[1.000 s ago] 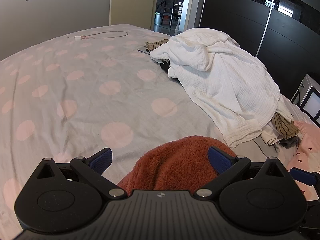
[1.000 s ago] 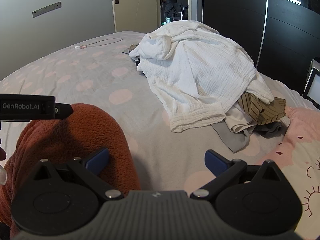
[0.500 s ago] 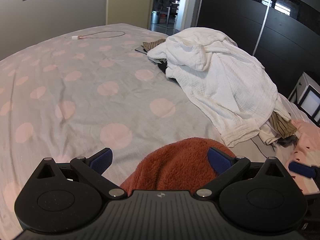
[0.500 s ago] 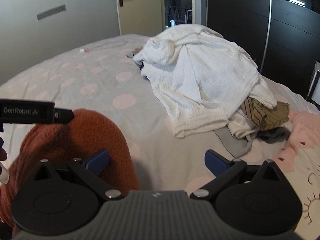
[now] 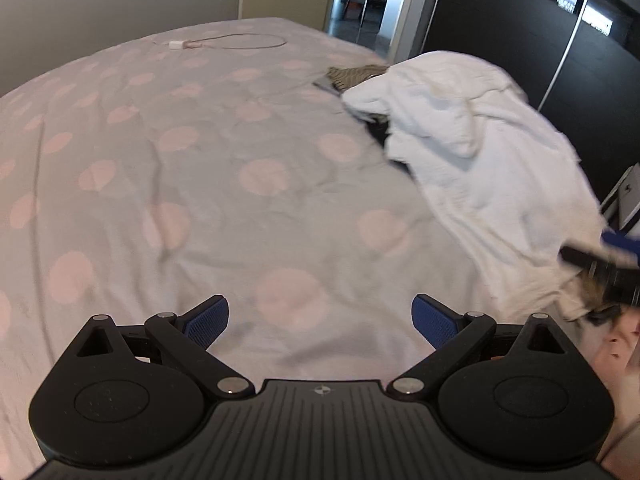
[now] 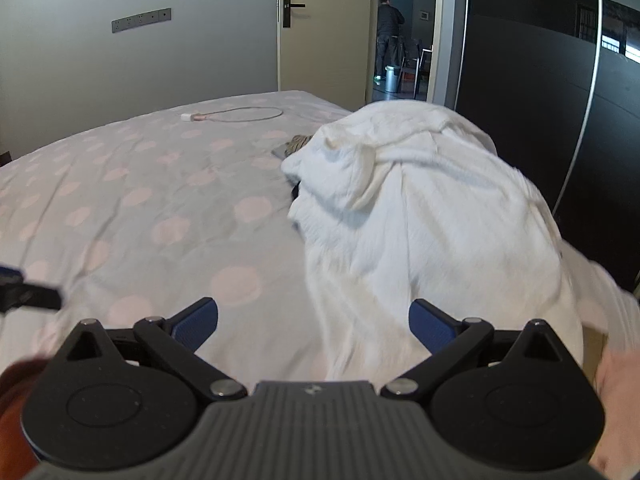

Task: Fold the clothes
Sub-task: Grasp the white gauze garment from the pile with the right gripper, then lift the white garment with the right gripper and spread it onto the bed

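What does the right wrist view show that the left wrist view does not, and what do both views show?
Only the right wrist view shows a person standing beyond the doorway, the door handle and a wall socket strip. Only the left wrist view shows the right gripper over the clothes pile. Both show the white garment and the cable on the dotted bedsheet.

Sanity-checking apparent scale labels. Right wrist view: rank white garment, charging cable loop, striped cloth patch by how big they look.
1. white garment, by far the largest; it is also nearest the camera.
2. charging cable loop, thin but wide.
3. striped cloth patch, mostly hidden under the white garment, so only its visible part counts.
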The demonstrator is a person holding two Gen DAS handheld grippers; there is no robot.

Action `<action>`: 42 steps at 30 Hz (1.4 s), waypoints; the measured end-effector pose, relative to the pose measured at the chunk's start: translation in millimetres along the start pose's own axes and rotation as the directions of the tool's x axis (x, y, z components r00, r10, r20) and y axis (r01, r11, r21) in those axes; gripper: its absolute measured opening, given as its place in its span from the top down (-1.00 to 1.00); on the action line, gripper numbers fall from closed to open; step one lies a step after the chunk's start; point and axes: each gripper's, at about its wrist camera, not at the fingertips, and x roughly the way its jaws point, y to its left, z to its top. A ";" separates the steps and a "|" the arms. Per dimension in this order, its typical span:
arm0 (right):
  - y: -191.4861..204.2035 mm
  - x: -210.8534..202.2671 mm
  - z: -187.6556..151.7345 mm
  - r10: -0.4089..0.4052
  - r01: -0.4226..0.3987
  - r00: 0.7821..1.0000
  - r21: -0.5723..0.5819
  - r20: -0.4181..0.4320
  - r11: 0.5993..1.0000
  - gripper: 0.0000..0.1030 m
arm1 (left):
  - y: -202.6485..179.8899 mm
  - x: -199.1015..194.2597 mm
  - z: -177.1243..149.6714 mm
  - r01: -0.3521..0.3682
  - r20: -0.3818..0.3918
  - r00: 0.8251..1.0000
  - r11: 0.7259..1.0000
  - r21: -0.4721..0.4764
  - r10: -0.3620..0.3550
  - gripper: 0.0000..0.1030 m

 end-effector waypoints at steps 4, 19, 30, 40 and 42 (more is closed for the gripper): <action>-13.0 48.9 33.6 0.003 -0.003 1.000 -0.012 0.000 1.000 -0.98 | 24.5 17.7 9.2 -0.025 -0.012 1.000 1.000 -0.002 0.025 -1.00; -32.3 240.0 118.7 -0.082 0.084 0.994 0.023 -0.067 0.996 0.11 | 126.4 62.2 -4.8 -0.141 -0.158 0.980 0.984 -0.105 0.124 -1.00; 38.9 155.6 190.1 0.075 -0.064 0.994 -0.140 0.078 0.988 0.86 | 194.7 -1.6 -28.9 -0.237 -0.097 0.970 0.958 -0.163 0.223 -1.00; 216.3 -4.5 278.9 0.348 -0.265 0.903 -0.310 0.253 0.913 0.88 | 221.9 -108.5 -34.5 -0.231 0.118 0.956 0.938 -0.257 0.268 -1.00; 252.6 -37.7 281.7 0.431 -0.330 0.863 -0.353 0.262 0.875 0.88 | 225.1 -126.2 -34.8 -0.227 0.155 0.949 0.936 -0.270 0.275 -1.00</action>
